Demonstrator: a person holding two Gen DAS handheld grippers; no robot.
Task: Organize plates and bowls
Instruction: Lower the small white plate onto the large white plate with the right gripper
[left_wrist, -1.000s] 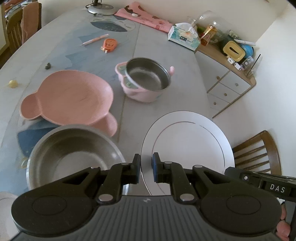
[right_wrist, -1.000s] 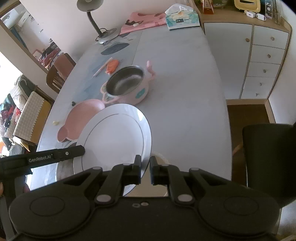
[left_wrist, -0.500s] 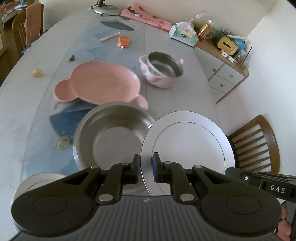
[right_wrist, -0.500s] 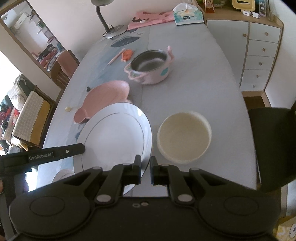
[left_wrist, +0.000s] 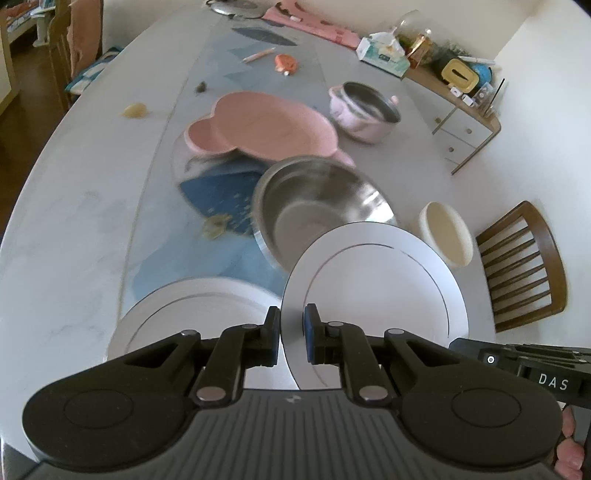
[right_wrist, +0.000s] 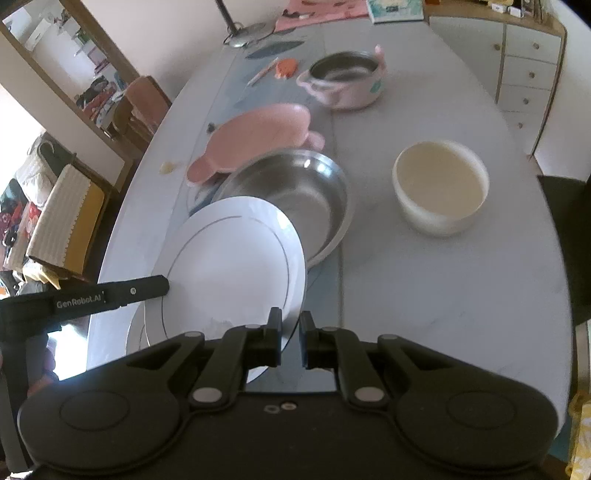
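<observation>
Both grippers hold one white plate (left_wrist: 380, 291) by opposite rims, above the table; it also shows in the right wrist view (right_wrist: 229, 266). My left gripper (left_wrist: 291, 336) is shut on its near edge. My right gripper (right_wrist: 290, 339) is shut on its right edge. A second white plate (left_wrist: 192, 310) lies on the table under and left of it. A steel bowl (left_wrist: 317, 199) sits behind, then a pink bear-shaped plate (left_wrist: 258, 125), a pink pot (left_wrist: 364, 110) and a cream bowl (right_wrist: 439, 184).
An orange toy (left_wrist: 286, 63) and a pen (left_wrist: 258, 55) lie far back. A tissue box (left_wrist: 384, 57) and a cluttered white cabinet (right_wrist: 532, 66) stand at the far right. A wooden chair (left_wrist: 524, 266) is beside the table's right edge.
Both grippers have pulled back toward the near end of the table with the plate. The second white plate and the cream bowl have come into fuller view.
</observation>
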